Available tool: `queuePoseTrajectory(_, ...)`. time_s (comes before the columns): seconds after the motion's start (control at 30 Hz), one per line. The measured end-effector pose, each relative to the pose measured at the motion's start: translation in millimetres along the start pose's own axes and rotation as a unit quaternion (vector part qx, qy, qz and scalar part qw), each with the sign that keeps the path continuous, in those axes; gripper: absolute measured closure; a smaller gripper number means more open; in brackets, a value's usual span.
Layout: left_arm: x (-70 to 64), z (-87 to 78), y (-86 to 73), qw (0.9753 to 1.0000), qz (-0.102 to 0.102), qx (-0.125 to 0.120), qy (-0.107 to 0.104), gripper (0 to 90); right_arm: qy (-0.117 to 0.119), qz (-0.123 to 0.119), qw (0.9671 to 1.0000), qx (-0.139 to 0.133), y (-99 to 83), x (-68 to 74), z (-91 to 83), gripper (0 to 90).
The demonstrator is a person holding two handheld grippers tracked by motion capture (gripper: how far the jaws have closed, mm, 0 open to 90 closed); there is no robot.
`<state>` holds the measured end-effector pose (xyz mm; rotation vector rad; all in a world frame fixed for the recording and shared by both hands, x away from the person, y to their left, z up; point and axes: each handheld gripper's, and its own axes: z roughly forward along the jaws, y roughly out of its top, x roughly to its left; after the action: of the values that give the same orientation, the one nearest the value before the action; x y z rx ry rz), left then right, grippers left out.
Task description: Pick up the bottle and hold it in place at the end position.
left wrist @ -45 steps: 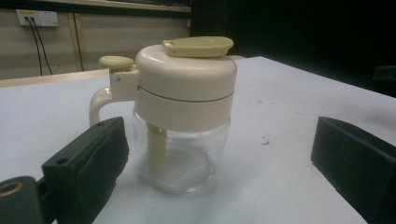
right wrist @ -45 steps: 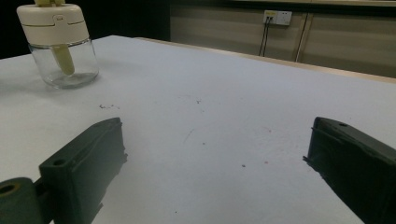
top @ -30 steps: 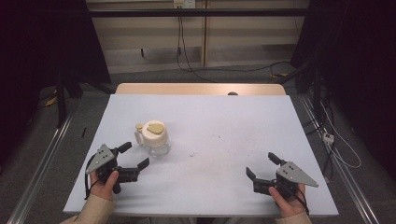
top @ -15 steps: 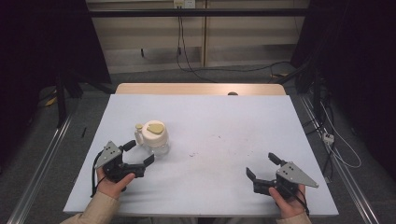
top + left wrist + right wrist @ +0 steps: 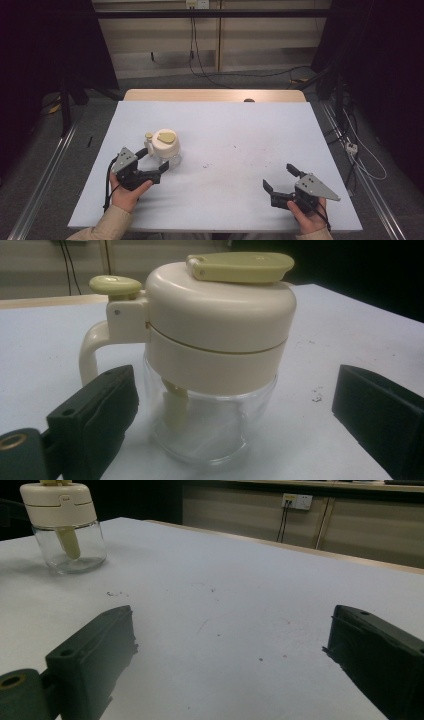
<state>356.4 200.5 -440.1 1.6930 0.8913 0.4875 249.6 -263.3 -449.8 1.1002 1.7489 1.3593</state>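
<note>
Cream-lidded glass jar [image 5: 165,148] stands left on the desk [image 5: 240,135]; your left gripper [image 5: 152,164], fingers spread wide, frames it for grasping: ease forward, then close. Right gripper [image 5: 279,180] rests open

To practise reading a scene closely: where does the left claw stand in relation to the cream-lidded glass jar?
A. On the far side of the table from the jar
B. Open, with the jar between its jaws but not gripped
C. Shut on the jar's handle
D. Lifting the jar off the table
B: in the left gripper view the left claw is open, its jaws either side of the jar, which stands on the table.
</note>
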Motion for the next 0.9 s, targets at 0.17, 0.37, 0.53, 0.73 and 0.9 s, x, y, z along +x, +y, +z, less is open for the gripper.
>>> queuePoseTrajectory(0.17,-0.4,6.0,0.6,0.9998,-0.002,0.008,0.018,4.0,0.000,-0.001,1.0000,0.001,-0.1,0.3,0.2,4.0)
queuePoseTrajectory(0.37,-2.3,12.5,2.1,0.9993,-0.004,0.016,0.035,4.0,0.001,0.000,1.0000,0.002,0.0,0.6,0.2,4.1)
queuePoseTrajectory(0.53,-5.5,18.8,2.7,0.9992,-0.003,0.017,0.037,4.0,0.001,-0.001,1.0000,0.001,-0.1,0.3,0.0,4.3)
queuePoseTrajectory(0.73,-7.5,24.6,3.6,0.9989,-0.005,0.019,0.044,4.2,0.002,0.000,1.0000,0.001,-0.1,0.4,-0.3,4.3)
queuePoseTrajectory(0.9,-9.4,29.2,4.2,0.9983,-0.008,0.018,0.055,5.2,0.002,-0.002,1.0000,0.002,-0.2,0.5,-0.1,4.5)
